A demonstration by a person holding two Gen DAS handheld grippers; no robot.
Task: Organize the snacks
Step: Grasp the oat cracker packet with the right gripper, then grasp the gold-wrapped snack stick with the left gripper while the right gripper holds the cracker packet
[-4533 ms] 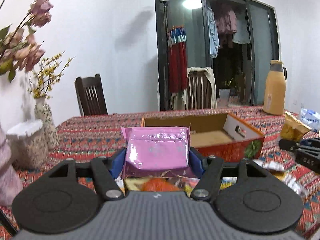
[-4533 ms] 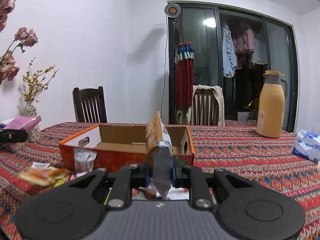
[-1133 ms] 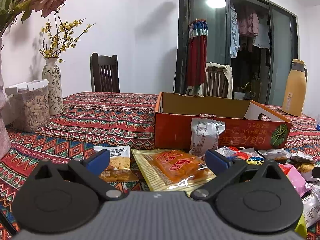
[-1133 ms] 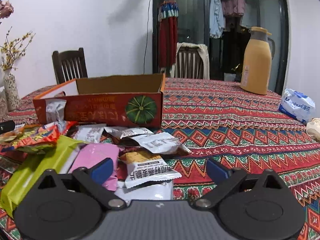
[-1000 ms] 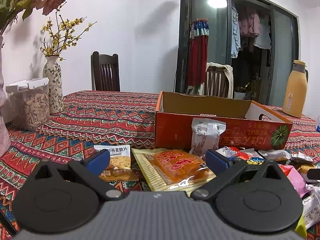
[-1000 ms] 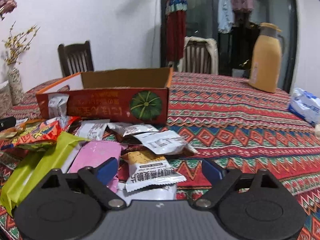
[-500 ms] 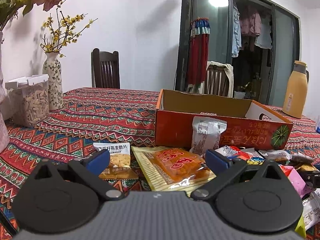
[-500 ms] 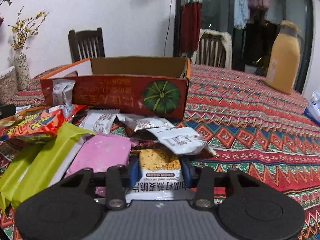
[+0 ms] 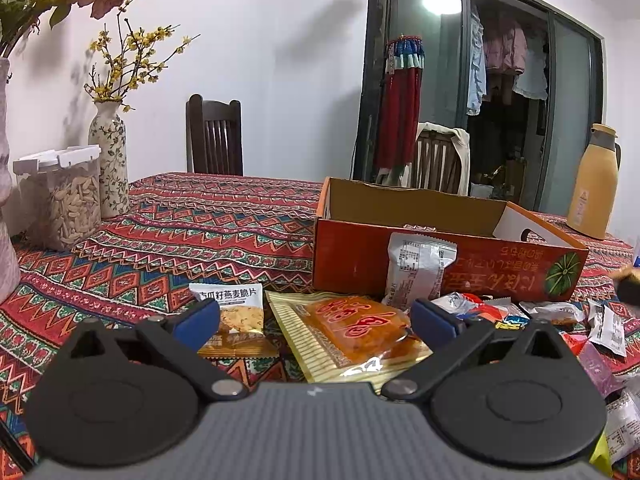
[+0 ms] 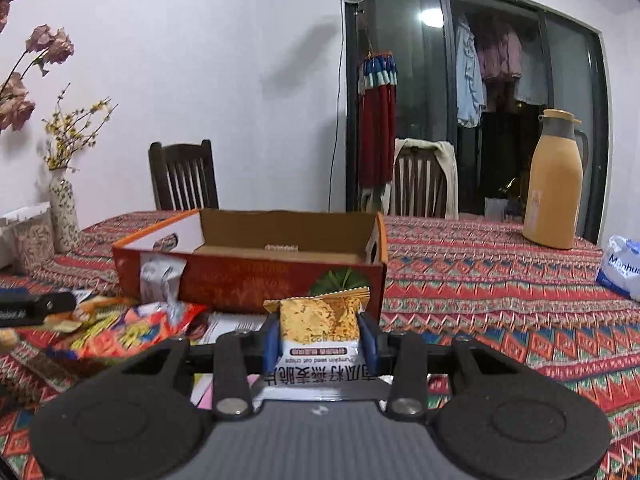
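From the left wrist view, the left tool (image 9: 314,322) stands spread wide with nothing between its blue pads, low over the patterned surface (image 9: 192,236). Between and just past the pads lies a yellow packet (image 9: 352,336), flat, its long axis running away and to the left; a smaller oat crisp packet (image 9: 232,312) lies beside it, its print upright to the viewer. A silver packet (image 9: 418,270) leans upright against the front wall of the orange box (image 9: 360,256), whose lettering reads upside down. More packets at the right edge are cut off and hard to tell apart. From the right wrist view, the right tool (image 10: 320,340) is pinching a crisp packet (image 10: 320,332) by its two sides, held clear of the surface in front of the box (image 10: 248,280); the packet's long axis points away toward the box, crimped end farthest, print upside down. Its near end is hidden under the tool's body. The heap of packets (image 10: 120,328) at the left is partly blurred.
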